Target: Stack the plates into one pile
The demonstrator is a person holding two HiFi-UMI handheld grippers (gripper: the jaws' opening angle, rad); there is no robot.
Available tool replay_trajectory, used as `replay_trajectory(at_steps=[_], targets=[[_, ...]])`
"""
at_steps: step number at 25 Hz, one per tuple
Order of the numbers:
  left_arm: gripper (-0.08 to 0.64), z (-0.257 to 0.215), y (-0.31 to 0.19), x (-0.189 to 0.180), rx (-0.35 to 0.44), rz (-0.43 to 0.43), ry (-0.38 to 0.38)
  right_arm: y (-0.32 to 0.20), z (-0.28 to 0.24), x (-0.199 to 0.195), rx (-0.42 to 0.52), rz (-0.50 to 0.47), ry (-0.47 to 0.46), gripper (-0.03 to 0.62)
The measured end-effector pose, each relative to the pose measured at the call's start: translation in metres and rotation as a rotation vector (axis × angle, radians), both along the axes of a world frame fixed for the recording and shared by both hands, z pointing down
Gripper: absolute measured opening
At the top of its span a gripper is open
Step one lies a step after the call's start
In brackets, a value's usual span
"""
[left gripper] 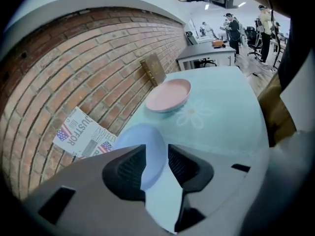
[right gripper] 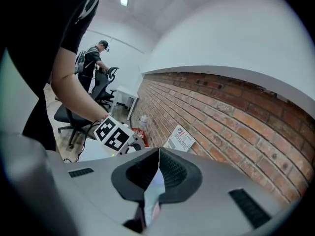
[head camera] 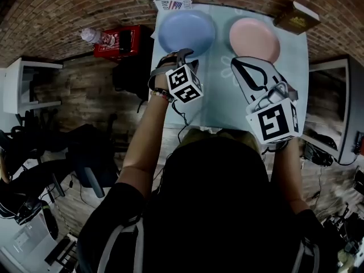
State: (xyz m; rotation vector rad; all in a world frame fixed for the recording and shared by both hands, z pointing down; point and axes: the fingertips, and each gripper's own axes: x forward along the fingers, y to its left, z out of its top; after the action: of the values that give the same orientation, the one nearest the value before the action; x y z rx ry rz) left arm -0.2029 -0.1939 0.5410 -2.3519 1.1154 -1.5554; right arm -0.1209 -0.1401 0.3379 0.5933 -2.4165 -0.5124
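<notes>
A pale blue worktop [head camera: 227,95] butts against a brick wall [head camera: 85,4]. On it a blue plate [head camera: 186,31] and a pink plate [head camera: 254,38] sit side by side, apart. The left gripper [left gripper: 156,154] has its jaws spread by the blue plate's near rim. The right gripper [right gripper: 158,154] has its jaws pressed together.

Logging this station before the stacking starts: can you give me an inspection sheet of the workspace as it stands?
Surface: pale blue table, faint flower print.
Job's things: blue plate and pink plate, side by side, apart, unstacked.
Clutter: brown box at far right corner; printed carton against the wall.
Grippers: left gripper open, blue plate's rim showing between its jaws; right gripper shut, empty.
Cables: black cable hanging off near edge.
Surroundings: brick wall; red box and bottle beside the table.
</notes>
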Motion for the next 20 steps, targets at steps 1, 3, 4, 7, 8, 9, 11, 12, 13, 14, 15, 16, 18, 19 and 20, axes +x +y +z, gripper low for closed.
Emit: replay_trajectory(at_steps=[1,3,4,7,8,9,11,12,13,14,15,16,18,19,20], targets=[[0.149,0.009,-0.002,0.001,-0.015,0.002,-0.002,-0.002,0.001,0.002,-0.002,0.002,0.007,0.035],[0.152,0.028,-0.007,0.003,-0.048,0.005,-0.015,-0.006,0.005,0.005,-0.011,0.008,0.010,0.035],[0.152,0.039,-0.010,0.004,-0.066,0.008,-0.028,-0.008,0.008,0.007,-0.019,0.012,0.009,0.035],[0.152,0.067,-0.017,0.006,-0.115,0.013,-0.056,-0.013,0.013,0.009,-0.032,0.011,0.023,0.035],[0.152,0.072,-0.020,0.006,-0.123,0.010,-0.058,-0.015,0.014,0.008,-0.034,0.008,0.026,0.035],[0.152,0.076,-0.023,0.005,-0.129,0.007,-0.061,-0.016,0.015,0.008,-0.035,0.005,0.028,0.035],[0.152,0.084,-0.028,0.003,-0.141,0.006,-0.072,-0.020,0.017,0.008,-0.038,0.002,0.032,0.035],[0.152,0.088,-0.030,0.002,-0.147,0.007,-0.079,-0.021,0.018,0.009,-0.041,0.002,0.035,0.035],[0.152,0.093,-0.032,0.000,-0.154,0.009,-0.086,-0.023,0.020,0.009,-0.044,0.003,0.039,0.035],[0.152,0.097,-0.034,-0.002,-0.161,0.010,-0.092,-0.024,0.021,0.010,-0.047,0.003,0.043,0.035],[0.152,0.101,-0.036,-0.004,-0.170,0.010,-0.097,-0.026,0.022,0.010,-0.049,0.003,0.046,0.035],[0.152,0.106,-0.038,-0.005,-0.181,0.009,-0.102,-0.028,0.023,0.011,-0.051,0.003,0.048,0.035],[0.152,0.114,-0.040,-0.008,-0.202,0.004,-0.107,-0.031,0.024,0.012,-0.057,0.009,0.043,0.035],[0.152,0.118,-0.040,-0.009,-0.211,0.001,-0.107,-0.032,0.024,0.012,-0.059,0.012,0.043,0.035],[0.152,0.121,-0.040,-0.010,-0.221,-0.002,-0.108,-0.033,0.024,0.013,-0.059,0.010,0.048,0.035]])
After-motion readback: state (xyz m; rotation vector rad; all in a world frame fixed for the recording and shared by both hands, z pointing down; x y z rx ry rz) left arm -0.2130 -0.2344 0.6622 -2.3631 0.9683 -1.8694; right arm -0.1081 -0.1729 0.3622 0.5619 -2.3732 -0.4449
